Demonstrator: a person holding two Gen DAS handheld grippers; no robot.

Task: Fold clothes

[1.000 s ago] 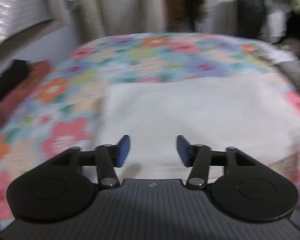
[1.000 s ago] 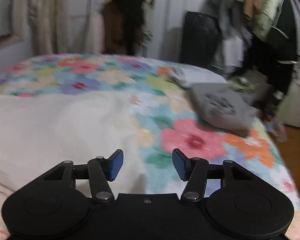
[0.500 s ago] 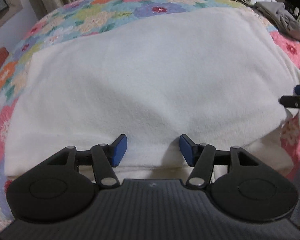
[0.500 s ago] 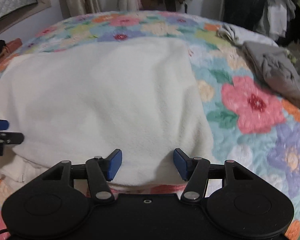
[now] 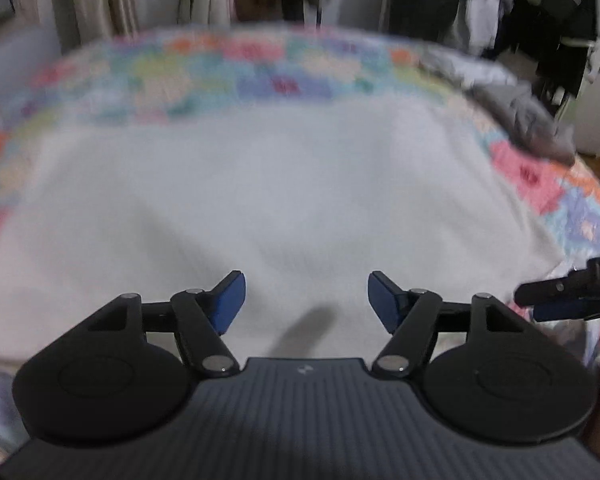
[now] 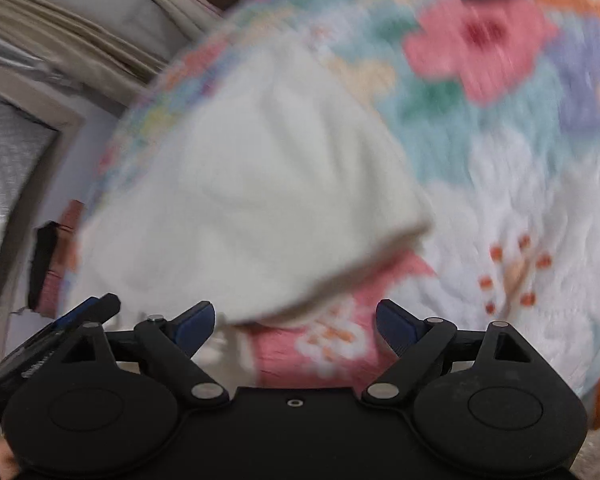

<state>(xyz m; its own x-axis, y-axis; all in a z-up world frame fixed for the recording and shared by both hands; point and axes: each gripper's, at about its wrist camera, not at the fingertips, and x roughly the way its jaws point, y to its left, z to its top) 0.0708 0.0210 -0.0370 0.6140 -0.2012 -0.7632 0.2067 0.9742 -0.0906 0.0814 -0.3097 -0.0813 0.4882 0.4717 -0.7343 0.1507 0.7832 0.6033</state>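
Widening since half a sec ago, both claws: left claw [image 5: 306, 300] jaws part-open w/ nothing between, over the cream fleece garment [image 5: 280, 208]; right claw [image 6: 296, 322] jaws very wide, empty, now rolled at the garment's near corner. Garment lies flat, soft & fuzzy, on the floral quilted bed [image 6: 500, 140]; crumpled grey garment [image 5: 528, 124] farther off. Both views blurred

Soft cloth on a quilted bed

The cream garment [image 5: 284, 200] looks fleecy and matt; the floral quilt [image 6: 520, 184] is stitched cloth; the tongs [image 5: 306, 300] are matt black plastic.
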